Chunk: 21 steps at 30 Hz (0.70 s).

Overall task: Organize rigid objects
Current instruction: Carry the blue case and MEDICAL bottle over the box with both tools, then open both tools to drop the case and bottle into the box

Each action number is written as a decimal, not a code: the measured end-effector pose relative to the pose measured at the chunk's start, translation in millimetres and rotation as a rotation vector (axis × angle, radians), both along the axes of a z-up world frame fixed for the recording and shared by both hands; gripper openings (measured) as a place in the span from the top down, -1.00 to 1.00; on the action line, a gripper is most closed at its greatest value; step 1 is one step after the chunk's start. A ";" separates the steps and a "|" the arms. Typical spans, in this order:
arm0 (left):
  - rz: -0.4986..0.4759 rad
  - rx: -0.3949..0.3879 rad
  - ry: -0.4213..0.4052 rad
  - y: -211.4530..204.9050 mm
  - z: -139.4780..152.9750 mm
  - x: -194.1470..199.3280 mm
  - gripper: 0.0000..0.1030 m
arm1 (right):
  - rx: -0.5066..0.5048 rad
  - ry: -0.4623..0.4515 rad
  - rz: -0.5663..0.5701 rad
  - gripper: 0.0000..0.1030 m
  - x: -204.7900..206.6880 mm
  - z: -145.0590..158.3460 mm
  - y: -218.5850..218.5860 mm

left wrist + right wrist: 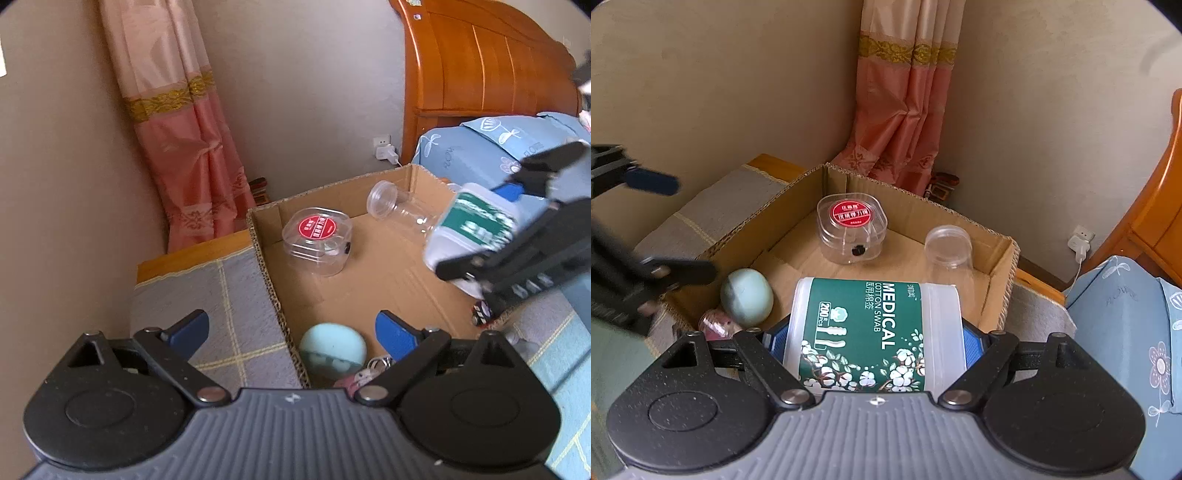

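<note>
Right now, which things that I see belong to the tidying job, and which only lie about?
Job:
- brown cardboard box
- white cotton swab tub with green label, held in right gripper
- clear square case with red sticker
- clear plastic jar
- pale green egg-shaped object
- open left gripper

Lying about:
- pink curtain
- white wall charger
- blue flowered pillow

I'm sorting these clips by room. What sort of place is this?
Most likely a bedroom at home: a wooden headboard with a blue flowered pillow below it, and a pink curtain in the corner. The cardboard box sits on a cloth-covered surface beside the bed.
</note>
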<state>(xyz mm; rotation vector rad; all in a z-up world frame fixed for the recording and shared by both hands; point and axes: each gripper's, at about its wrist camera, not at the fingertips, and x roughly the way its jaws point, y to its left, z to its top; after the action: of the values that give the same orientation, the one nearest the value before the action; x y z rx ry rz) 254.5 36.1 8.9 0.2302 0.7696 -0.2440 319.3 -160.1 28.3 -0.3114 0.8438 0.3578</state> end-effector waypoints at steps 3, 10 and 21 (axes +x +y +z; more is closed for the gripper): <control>0.004 -0.007 -0.002 6.0 1.6 -6.5 -0.87 | -0.001 0.017 -0.026 -0.68 14.0 -5.2 4.6; 0.012 -0.005 -0.006 12.8 1.1 -11.6 -0.87 | -0.047 0.055 -0.151 -0.68 28.1 -19.6 3.7; 0.010 -0.020 -0.015 17.7 6.1 -25.5 -0.89 | -0.043 -0.027 -0.157 -1.00 0.7 3.2 -6.8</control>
<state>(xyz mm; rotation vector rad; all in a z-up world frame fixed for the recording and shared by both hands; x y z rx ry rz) 229.0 53.8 14.9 0.2087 0.7527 -0.2408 320.0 -166.9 31.5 -0.2869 0.8448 0.1888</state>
